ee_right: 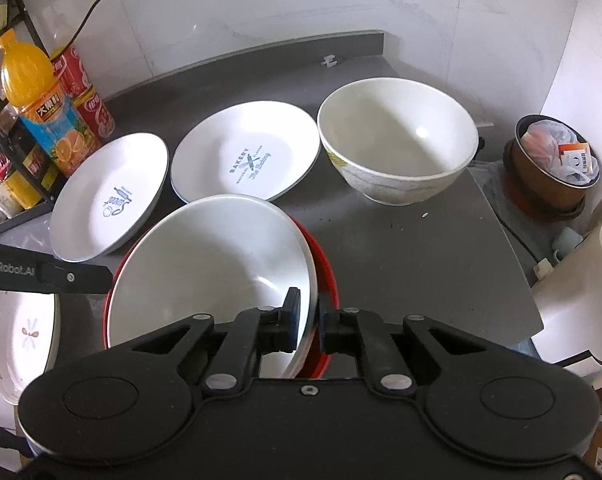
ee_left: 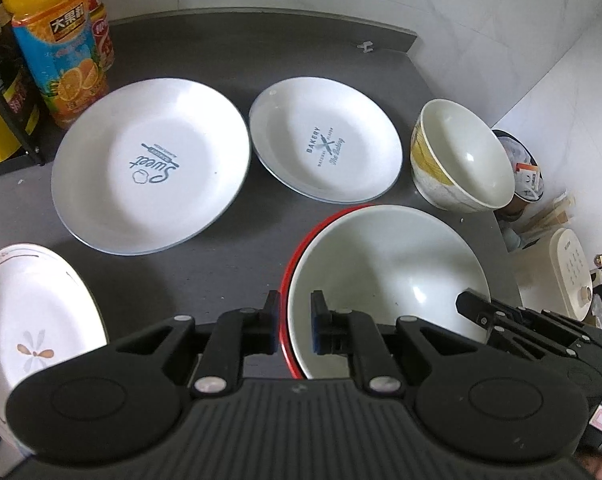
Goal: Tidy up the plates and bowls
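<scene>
A dark grey counter is sitting against white marble walls. Both the left gripper and right gripper are pinching opposite rims of the red-edged white bowl at the counter's near side between their jaws; the two printed white plates, the flower-patterned plate and the yellow-patterned bowl are lying separate, so stacking seems barely begun.

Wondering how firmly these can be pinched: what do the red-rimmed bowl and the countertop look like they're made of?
Red-rimmed bowl: looks like glazed ceramic or possibly melamine; its glossy white inside shows sharp highlights, so it is likely slick.
Countertop: matte dark grey, stone or laminate; it shows no glare and a few specks.
</scene>
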